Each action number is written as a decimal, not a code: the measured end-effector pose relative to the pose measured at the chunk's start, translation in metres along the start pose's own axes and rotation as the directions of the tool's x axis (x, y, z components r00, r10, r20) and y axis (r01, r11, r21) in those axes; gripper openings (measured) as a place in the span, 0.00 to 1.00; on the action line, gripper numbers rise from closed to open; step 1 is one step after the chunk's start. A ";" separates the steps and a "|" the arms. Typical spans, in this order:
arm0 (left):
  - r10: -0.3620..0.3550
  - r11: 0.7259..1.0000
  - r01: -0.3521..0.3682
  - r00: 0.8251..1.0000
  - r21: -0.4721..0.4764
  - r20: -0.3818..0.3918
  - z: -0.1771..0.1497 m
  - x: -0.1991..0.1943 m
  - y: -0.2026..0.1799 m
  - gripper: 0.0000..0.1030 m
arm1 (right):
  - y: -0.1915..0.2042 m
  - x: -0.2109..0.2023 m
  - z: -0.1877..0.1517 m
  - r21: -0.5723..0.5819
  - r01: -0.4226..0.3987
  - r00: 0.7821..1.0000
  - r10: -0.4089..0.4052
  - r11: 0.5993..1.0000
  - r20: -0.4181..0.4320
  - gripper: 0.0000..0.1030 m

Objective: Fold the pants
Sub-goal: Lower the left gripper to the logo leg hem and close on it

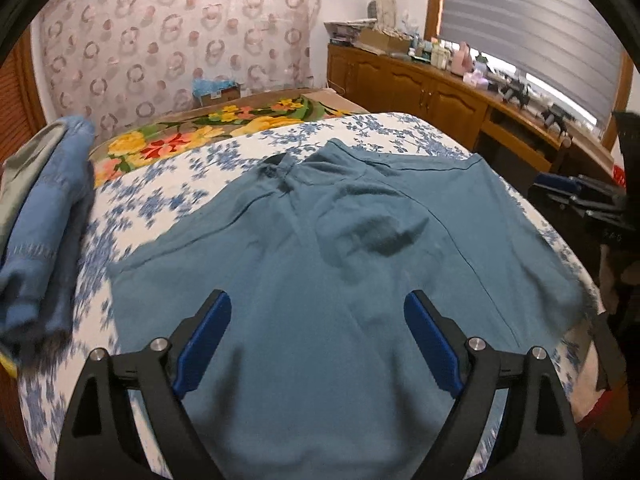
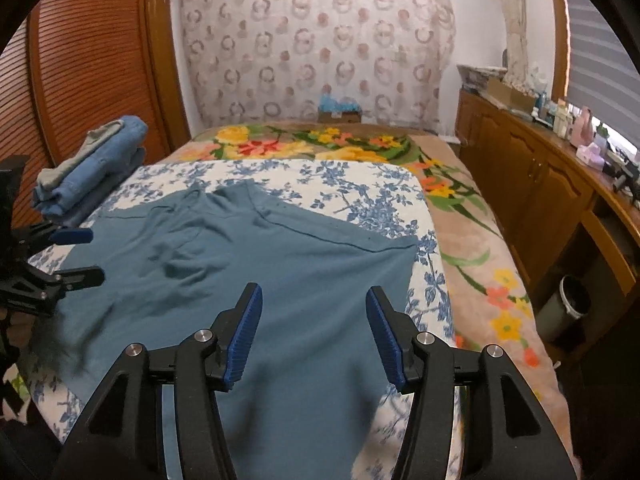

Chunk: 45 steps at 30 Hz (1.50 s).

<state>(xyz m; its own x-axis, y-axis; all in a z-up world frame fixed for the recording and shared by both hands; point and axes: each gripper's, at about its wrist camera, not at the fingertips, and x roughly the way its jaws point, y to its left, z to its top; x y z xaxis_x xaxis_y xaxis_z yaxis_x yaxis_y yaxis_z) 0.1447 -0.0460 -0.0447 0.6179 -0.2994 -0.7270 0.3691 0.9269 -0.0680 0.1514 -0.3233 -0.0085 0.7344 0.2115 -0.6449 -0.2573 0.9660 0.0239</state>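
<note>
Teal-blue pants [image 1: 320, 248] lie spread over a white sheet with blue flowers [image 1: 168, 184] on the bed, waistband and drawstring at the far end. My left gripper [image 1: 318, 312] hovers above the near part of the cloth, jaws wide open with nothing between the blue pads [image 1: 208, 336]. From the right wrist the same pants [image 2: 240, 264] stretch to the left, and my right gripper [image 2: 314, 308] hangs over their near right part, open and empty. The left gripper [image 2: 76, 254] shows at the left edge of the right wrist view, also open.
Folded blue and grey clothes [image 1: 44, 216] are stacked at the bed's left edge, also seen as a pile [image 2: 92, 160] beside a wooden slatted door [image 2: 80, 60]. A flowered blanket [image 2: 480, 248] covers the bed's far and right side. A wooden cabinet [image 1: 432, 92] with clutter runs along the right wall; a bin [image 2: 568, 304] stands below it.
</note>
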 end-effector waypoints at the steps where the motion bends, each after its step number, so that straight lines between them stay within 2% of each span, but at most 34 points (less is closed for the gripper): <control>1: 0.001 1.000 -0.001 1.000 -0.012 0.004 -0.005 -0.005 0.002 0.87 | 0.002 -0.003 -0.002 0.005 0.004 1.000 -0.004 1.000 0.009 0.53; 5: 0.027 0.999 -0.026 1.000 -0.044 0.016 -0.022 -0.020 0.012 0.87 | 0.008 -0.011 -0.014 0.025 0.020 0.999 -0.020 0.999 0.025 0.53; 10: 0.064 0.995 -0.061 0.998 -0.082 0.029 -0.047 -0.039 0.025 0.87 | 0.021 -0.023 -0.029 0.038 -0.055 0.998 0.055 0.998 0.021 0.53; 14: 0.098 0.989 -0.095 0.995 -0.115 0.019 -0.073 -0.051 0.035 0.86 | 0.033 -0.031 -0.036 0.022 -0.063 0.998 0.063 0.998 0.024 0.53; 19: 0.119 0.980 -0.117 0.993 -0.159 0.003 -0.101 -0.062 0.048 0.81 | 0.048 -0.034 -0.040 -0.006 -0.075 0.997 0.076 0.997 0.031 0.53; 22: 0.108 0.977 -0.105 0.994 -0.185 0.004 -0.112 -0.068 0.052 0.76 | 0.058 -0.029 -0.043 -0.027 -0.090 0.996 0.091 0.996 0.018 0.53; 29: 0.084 0.975 -0.083 0.996 -0.205 -0.002 -0.129 -0.068 0.055 0.52 | 0.070 -0.021 -0.052 -0.049 -0.115 0.993 0.114 0.992 -0.015 0.53; 34: 0.084 0.975 -0.081 0.996 -0.208 0.006 -0.134 -0.072 0.054 0.47 | 0.069 -0.020 -0.057 -0.043 -0.120 0.993 0.119 0.992 -0.026 0.53; 45: 0.060 0.981 -0.055 0.998 -0.186 0.021 -0.127 -0.076 0.043 0.04 | 0.070 -0.022 -0.065 -0.038 -0.152 0.988 0.150 0.988 -0.035 0.53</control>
<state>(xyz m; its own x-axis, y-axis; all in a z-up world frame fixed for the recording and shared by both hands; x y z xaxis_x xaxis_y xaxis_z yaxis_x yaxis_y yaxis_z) 0.0254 0.0456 -0.0795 0.6537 -0.2478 -0.7151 0.1992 0.9679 -0.1533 0.0769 -0.2700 -0.0420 0.6648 0.3490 -0.6605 -0.3893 0.9165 0.0924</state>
